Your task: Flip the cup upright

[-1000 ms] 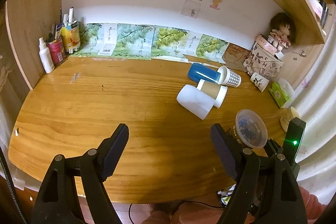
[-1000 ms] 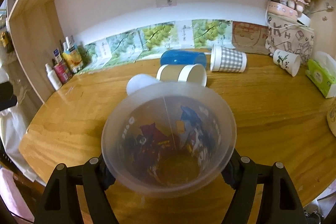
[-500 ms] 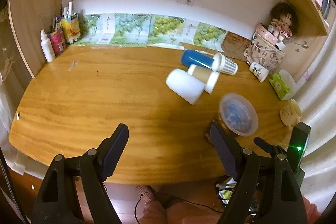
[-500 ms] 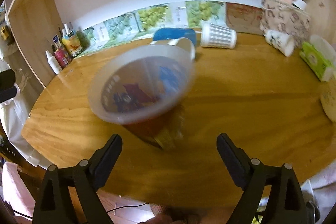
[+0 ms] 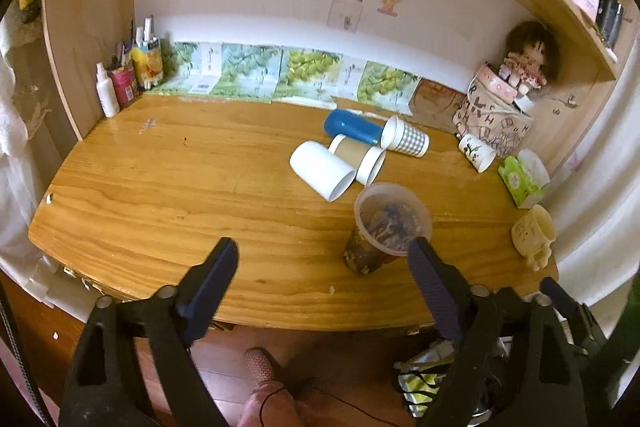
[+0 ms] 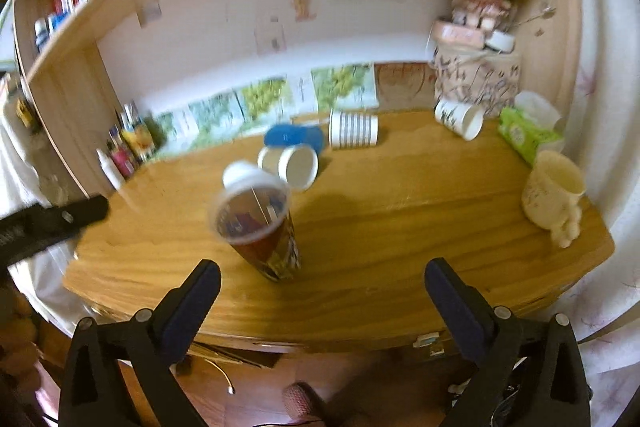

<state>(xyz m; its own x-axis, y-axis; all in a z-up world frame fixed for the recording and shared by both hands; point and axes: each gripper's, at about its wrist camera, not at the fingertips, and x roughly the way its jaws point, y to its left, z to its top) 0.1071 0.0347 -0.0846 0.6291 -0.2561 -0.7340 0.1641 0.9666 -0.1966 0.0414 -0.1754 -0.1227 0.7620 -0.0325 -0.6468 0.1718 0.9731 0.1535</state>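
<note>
Fingers [image 6: 452,299] spread; printed cup [image 6: 260,223] seemingly upright, beyond them.

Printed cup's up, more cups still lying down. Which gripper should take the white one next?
Likely left: the white cup lies ahead of the open left gripper; from the open right gripper, the upright printed cup blocks it.

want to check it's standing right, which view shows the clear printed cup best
The left wrist view shows it best: it is sharp there, with the clear printed cup upright on the table, mouth up. The left gripper's finger covers a little of its rim. The right wrist view shows the whole cup, but blurred.
</note>
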